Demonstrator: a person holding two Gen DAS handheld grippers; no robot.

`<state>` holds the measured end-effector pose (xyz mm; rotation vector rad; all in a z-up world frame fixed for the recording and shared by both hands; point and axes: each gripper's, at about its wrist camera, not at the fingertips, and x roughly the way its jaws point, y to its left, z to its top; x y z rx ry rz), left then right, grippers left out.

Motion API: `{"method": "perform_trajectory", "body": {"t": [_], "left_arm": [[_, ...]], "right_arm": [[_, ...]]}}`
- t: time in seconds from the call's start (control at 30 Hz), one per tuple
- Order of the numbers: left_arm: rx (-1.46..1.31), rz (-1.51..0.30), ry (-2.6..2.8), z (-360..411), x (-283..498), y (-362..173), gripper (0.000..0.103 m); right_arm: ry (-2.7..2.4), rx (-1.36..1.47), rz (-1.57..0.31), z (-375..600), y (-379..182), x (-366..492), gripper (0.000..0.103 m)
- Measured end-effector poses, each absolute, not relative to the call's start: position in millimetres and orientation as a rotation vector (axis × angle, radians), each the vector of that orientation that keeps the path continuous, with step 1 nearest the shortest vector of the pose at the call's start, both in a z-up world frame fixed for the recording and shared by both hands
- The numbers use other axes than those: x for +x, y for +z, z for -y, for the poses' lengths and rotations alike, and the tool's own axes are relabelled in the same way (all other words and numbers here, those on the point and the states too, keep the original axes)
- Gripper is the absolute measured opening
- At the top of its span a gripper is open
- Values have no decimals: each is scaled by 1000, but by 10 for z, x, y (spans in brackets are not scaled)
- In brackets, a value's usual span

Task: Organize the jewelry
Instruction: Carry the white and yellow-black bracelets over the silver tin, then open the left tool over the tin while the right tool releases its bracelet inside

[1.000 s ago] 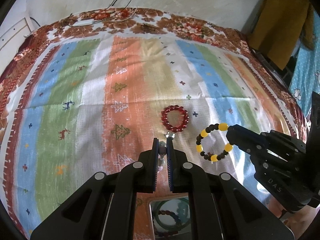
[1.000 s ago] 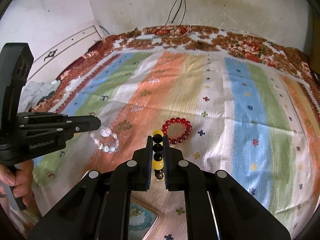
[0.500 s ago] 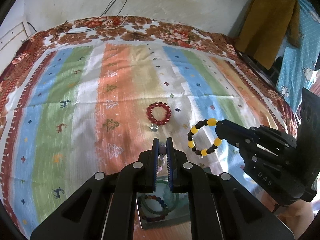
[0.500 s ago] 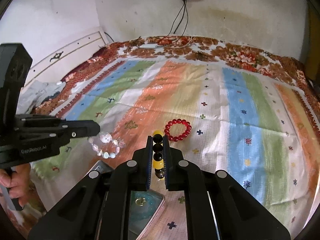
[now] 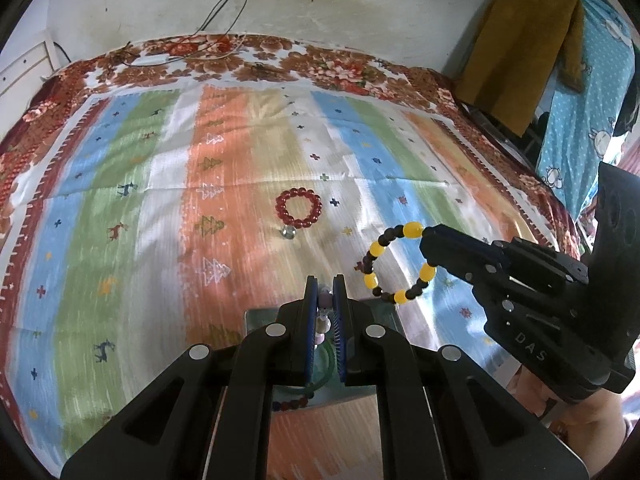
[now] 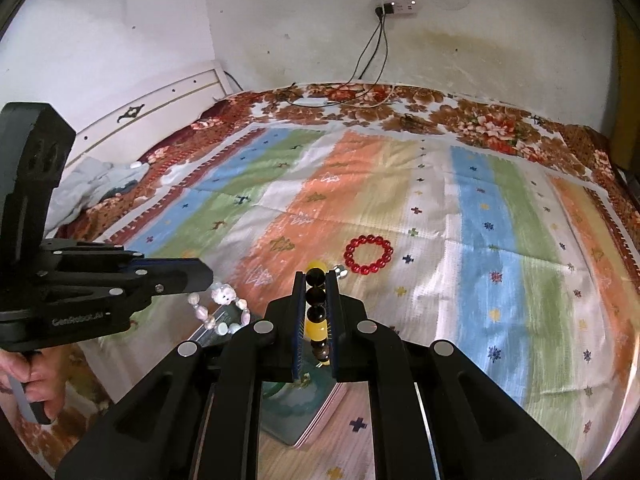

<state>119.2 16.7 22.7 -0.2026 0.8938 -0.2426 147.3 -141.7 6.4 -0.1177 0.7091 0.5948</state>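
Holding: left gripper pinches pearl bracelet above the tray
Right gripper: clamped on yellow bracelet, lifted
Red bracelet: lying on bed

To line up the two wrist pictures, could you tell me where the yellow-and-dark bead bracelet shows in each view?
Left wrist view: the yellow-and-dark bead bracelet hangs right of centre from the right gripper, clear of the cloth.
Right wrist view: the same bracelet sits at lower centre, clamped between that gripper's pads.
Shared landmark: the red bead bracelet lying on the striped cloth, above centre in both.
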Motion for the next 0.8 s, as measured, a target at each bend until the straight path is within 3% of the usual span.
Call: {"method": "perform_trajectory", "body": {"t": [0.73,0.8], "left_arm": [[-213,-908,-264,-103,868,131,8],[-214,-921,-247,-108,886,103,17]], "right_arm": [[645,-147,-766,1413,-115,1059,10],[625,-147,-773,1421,-139,1080,18]]}}
